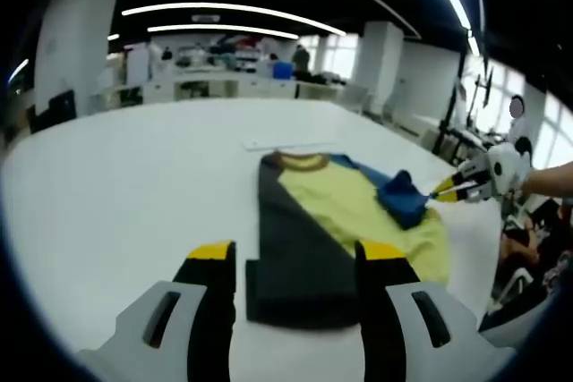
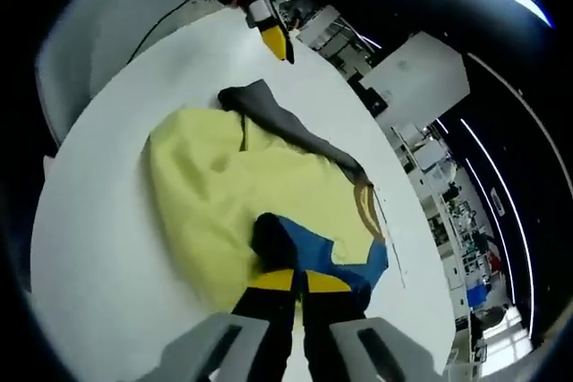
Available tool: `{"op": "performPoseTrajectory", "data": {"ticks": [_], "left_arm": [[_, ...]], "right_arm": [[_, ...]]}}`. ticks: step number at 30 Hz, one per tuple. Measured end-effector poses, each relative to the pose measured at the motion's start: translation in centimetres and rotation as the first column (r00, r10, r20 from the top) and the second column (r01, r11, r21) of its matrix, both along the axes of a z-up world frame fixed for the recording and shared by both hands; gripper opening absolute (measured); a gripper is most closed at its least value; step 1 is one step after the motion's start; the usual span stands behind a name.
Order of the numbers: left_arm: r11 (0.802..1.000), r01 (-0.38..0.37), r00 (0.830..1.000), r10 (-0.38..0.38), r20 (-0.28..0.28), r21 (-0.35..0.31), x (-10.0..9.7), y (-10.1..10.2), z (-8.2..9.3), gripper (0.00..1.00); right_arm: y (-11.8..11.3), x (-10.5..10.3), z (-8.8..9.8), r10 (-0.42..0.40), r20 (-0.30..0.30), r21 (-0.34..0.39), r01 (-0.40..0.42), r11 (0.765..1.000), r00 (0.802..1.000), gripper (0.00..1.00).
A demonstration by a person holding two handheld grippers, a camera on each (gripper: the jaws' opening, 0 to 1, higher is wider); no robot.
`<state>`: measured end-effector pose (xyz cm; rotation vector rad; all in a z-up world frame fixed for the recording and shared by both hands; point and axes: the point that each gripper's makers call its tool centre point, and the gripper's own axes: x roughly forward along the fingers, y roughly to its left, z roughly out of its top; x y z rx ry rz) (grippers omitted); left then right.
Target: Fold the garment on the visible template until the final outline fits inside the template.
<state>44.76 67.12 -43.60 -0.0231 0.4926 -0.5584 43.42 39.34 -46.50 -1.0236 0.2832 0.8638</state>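
Left gripper (image 1: pixel 295 261) low over white table (image 1: pixel 134 185), jaws spread apart, empty, at 6 o'clock of garment (image 1: pixel 345 212). Right gripper (image 2: pixel 292 282) clamped on blue sleeve (image 2: pixel 331 261), lifted over yellow body. Open tabletop all around; dark side folded inward.

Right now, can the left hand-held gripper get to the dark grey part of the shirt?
Probably yes. The left hand-held gripper is open, and the dark grey part lies flat on the white table just ahead between its jaws, with nothing on it. The right hand-held gripper is busy at the blue sleeve.
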Motion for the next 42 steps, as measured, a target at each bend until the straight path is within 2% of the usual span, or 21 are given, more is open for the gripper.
{"op": "performPoseTrajectory", "data": {"ticks": [3,10,17,26,34,36,37,40,42], "left_arm": [[1.000,0.002,1.000,-0.002,0.001,-0.001,0.0,-0.1,0.0,0.50],[1.000,0.008,1.000,-0.008,0.003,-0.006,0.1,-0.5,0.1,0.50],[1.000,0.020,1.000,-0.020,0.002,-0.006,0.2,-1.1,0.1,0.50],[0.999,0.036,0.999,-0.036,0.001,-0.007,0.5,-1.9,-0.1,0.49],[0.999,0.042,0.999,-0.042,0.001,-0.002,0.7,-2.1,-0.1,0.49],[0.999,0.043,0.999,-0.043,-0.002,-0.001,0.7,-2.1,-0.2,0.49],[0.999,0.044,0.999,-0.044,-0.004,0.001,0.7,-2.1,-0.3,0.49],[0.999,0.045,0.999,-0.045,-0.009,0.005,0.6,-2.1,-0.4,0.49],[0.999,0.045,0.999,-0.045,-0.011,0.005,0.5,-2.1,-0.5,0.49]], "right_arm": [[-1.4,0.7,1.9,-0.037,0.024,0.021,0.037,0.999,0.999,0.00],[-5.3,1.2,4.9,-0.121,0.073,0.020,0.120,0.993,0.990,0.00],[-10.4,0.8,6.3,-0.216,0.103,-0.011,0.219,0.976,0.971,0.00],[-16.9,-1.0,6.2,-0.346,0.071,-0.050,0.350,0.935,0.935,0.00],[-20.3,-2.7,5.6,-0.423,0.023,-0.085,0.424,0.902,0.906,0.00],[-21.0,-2.9,5.4,-0.458,-0.002,-0.059,0.457,0.887,0.889,0.00],[-21.5,-3.0,5.1,-0.489,-0.032,-0.036,0.488,0.872,0.872,0.00],[-22.6,-3.0,4.6,-0.537,-0.068,-0.003,0.538,0.843,0.841,0.00],[-23.5,-2.9,4.3,-0.581,-0.109,0.043,0.588,0.808,0.806,0.00]]}}
